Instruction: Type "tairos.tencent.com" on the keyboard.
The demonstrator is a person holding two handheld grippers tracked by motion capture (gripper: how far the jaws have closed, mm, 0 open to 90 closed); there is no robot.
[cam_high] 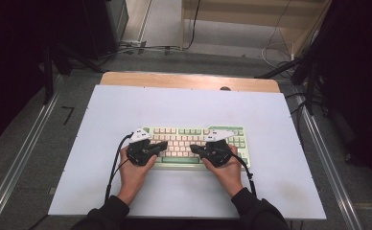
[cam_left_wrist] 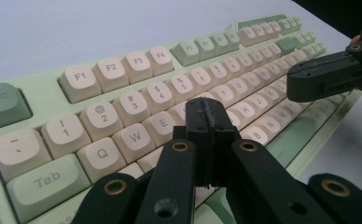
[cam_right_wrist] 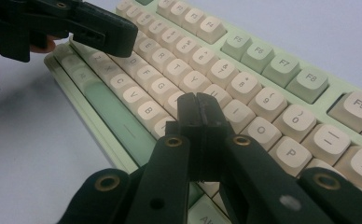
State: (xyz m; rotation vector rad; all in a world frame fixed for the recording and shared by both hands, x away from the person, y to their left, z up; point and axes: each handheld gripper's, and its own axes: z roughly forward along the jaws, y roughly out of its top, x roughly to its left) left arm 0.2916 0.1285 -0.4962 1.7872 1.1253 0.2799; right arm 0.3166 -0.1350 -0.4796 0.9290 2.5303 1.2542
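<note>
Dark sleeves come in at the near edge of the table, and from them the person's two hands reach forward over the white board that covers the tabletop. Each hand holds a black gripper with a cable trailing back toward the near edge.

Left gripper hovers over the near-left part of the keyboard, its tips pointing right toward the middle; its jaws are clenched together with nothing between them. In the left gripper view the closed tips sit just above the letter rows, about over the R and T keys, with Tab, Q and W to the near left. Whether the tips actually touch a key I cannot tell.

Right gripper mirrors it over the near-right part, tips pointing left, jaws likewise pressed shut and empty. In the right gripper view its tips hang over the keys near J and K, with the pale green space bar beside them.

Both sets of tips are near each other, apart, above the keyboard's middle.

Pale green with cream keycaps, the keyboard lies flat on the white board, a little nearer than the centre. Beyond the board a strip of wooden table edge shows, then grey floor with cables.
</note>
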